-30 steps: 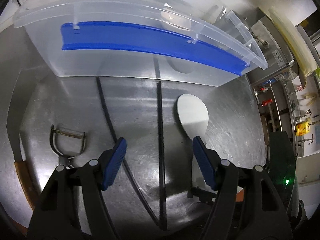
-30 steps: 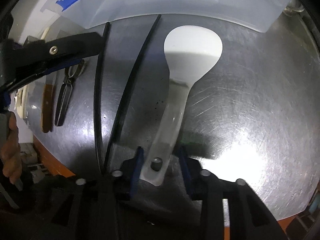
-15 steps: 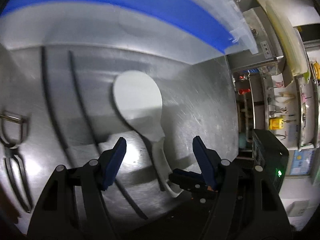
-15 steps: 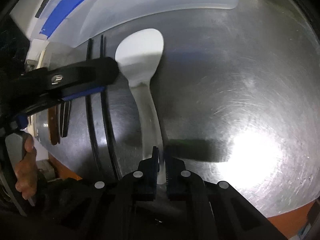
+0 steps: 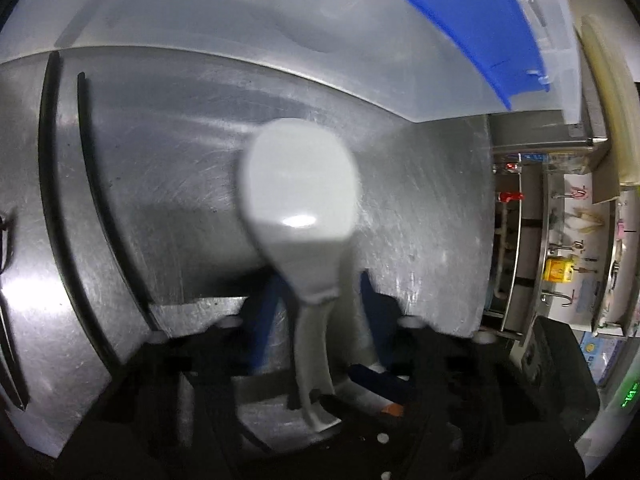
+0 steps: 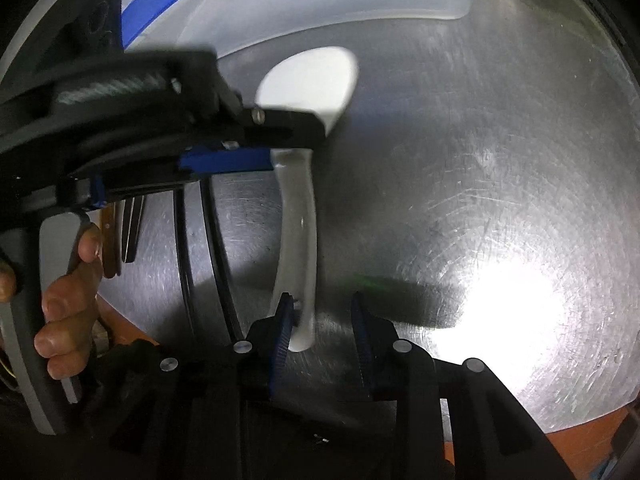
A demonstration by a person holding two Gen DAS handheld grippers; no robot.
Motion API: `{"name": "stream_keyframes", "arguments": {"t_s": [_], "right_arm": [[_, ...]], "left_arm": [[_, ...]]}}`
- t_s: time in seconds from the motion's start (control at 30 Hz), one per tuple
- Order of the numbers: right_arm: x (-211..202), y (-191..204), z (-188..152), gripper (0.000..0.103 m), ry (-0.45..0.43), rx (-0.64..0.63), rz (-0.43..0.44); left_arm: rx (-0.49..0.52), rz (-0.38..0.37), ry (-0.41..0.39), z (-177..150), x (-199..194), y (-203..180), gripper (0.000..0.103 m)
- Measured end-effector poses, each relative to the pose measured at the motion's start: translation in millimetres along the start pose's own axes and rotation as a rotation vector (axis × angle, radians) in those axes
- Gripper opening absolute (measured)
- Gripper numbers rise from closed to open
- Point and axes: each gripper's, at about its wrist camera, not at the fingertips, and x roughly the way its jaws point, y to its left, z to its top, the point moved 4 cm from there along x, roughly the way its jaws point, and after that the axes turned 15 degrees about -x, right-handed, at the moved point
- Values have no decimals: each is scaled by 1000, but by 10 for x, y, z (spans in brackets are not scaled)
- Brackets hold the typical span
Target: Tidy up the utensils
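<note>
A white rice paddle [image 5: 300, 200] is held above the steel table [image 5: 180, 152]. My left gripper [image 5: 320, 300] is around its neck, and the blue pads look closed on it, though the view is blurred. In the right wrist view the left gripper [image 6: 288, 148] crosses from the left and grips the paddle [image 6: 308, 80] below its head. My right gripper [image 6: 320, 320] is open, its jaws on either side of the handle end [image 6: 300, 332]. A clear plastic bin [image 5: 280, 20] with blue handles stands behind.
Two black chopsticks [image 5: 52, 160] lie on the table to the left; in the right wrist view they [image 6: 192, 240] lie left of the paddle. A wood-handled knife [image 6: 112, 236] and a metal utensil [image 6: 134, 232] lie further left. Shelves [image 5: 560, 240] stand at the right.
My left gripper moved right and closed on the paddle's neck. My right gripper, shut on the handle end half a second ago, has opened.
</note>
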Motion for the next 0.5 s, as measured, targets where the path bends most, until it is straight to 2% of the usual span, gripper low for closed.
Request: {"name": "stream_keyframes", "arguments": {"t_s": [0.2, 0.23, 0.4, 0.5], "right_arm": [[-97, -143, 44, 32, -35, 26, 36], [-105, -160, 57, 37, -36, 28, 42], [-111, -185, 159, 38, -49, 15, 104], [-88, -223, 262, 38, -55, 6, 115]], "left_arm": [[9, -32, -11, -37, 37, -33, 19], [9, -40, -11, -40, 25, -20, 19], [6, -136, -1, -57, -16, 1, 11], [9, -121, -18, -48, -36, 18, 11]]}}
